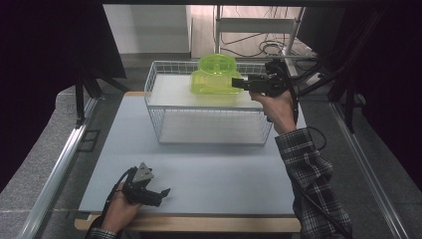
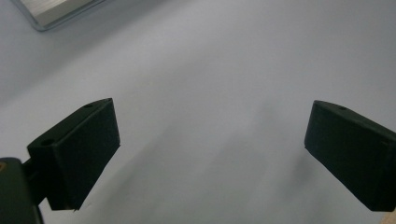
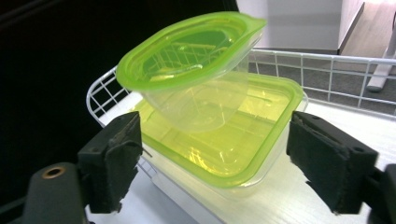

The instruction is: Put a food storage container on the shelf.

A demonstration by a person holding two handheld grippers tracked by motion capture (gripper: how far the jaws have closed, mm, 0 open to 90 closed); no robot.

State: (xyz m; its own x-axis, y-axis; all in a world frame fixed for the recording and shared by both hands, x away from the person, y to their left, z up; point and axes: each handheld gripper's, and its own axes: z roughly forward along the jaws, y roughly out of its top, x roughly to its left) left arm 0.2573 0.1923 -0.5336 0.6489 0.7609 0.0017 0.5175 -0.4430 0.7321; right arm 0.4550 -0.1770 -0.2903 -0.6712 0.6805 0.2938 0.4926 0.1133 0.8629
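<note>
high view: overhead, facing forward | gripper views: close along jaws | shared: green containers (image 1: 215, 74)

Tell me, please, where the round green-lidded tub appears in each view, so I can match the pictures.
High view: the round tub sits top centre, on the square container, on the wire rack's upper shelf.
Left gripper view: not in it; grey tabletop between open jaws.
Right gripper view: upper centre, tilted on the square container.
Shared landmark: the white wire rack, in the high and right gripper views.
</note>
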